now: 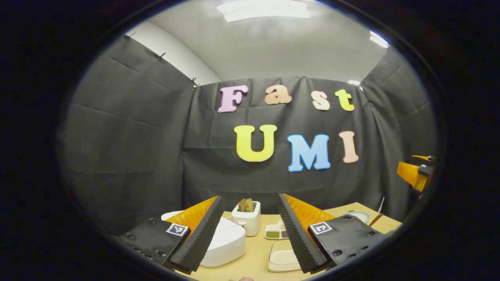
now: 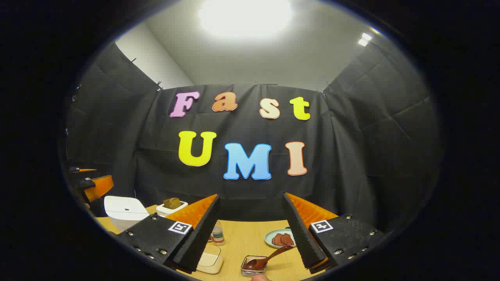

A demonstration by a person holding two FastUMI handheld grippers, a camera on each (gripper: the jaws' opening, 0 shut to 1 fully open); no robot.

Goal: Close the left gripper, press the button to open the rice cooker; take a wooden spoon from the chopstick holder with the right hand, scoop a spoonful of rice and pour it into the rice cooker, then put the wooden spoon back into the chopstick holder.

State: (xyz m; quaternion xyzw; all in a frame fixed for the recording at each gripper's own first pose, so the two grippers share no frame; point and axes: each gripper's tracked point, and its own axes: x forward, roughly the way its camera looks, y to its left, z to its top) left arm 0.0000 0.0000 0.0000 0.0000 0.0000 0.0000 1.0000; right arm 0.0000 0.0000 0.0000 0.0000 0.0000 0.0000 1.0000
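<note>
Table (image 1: 258,253): carrying all items; both claws are hovering above its near edge, likely poised to begin.

Cooker (image 1: 224,242): white, lid down, sitting toward the table's left side, under the left claw's own left finger; probably placed there so the left claw can reach the button. Button itself cannot be made out.

Left claw (image 1: 250,234): fingers standing spread, pinching nothing; judged not yet pressed together for the button push.

Right claw (image 2: 250,234): fingers standing spread, gripping nothing, looking down over the spoon.

Plate (image 2: 277,238): lying toward the table's far right, bearing reddish-brown pieces.

Holder (image 2: 254,267): small wire frame at the near edge, just below the right claw.

Spoon (image 2: 267,258): wooden, bowl resting in the holder, handle leaning up and right toward the plate, offering itself to the right claw.

Rice: cannot tell which dish is holding it.
</note>
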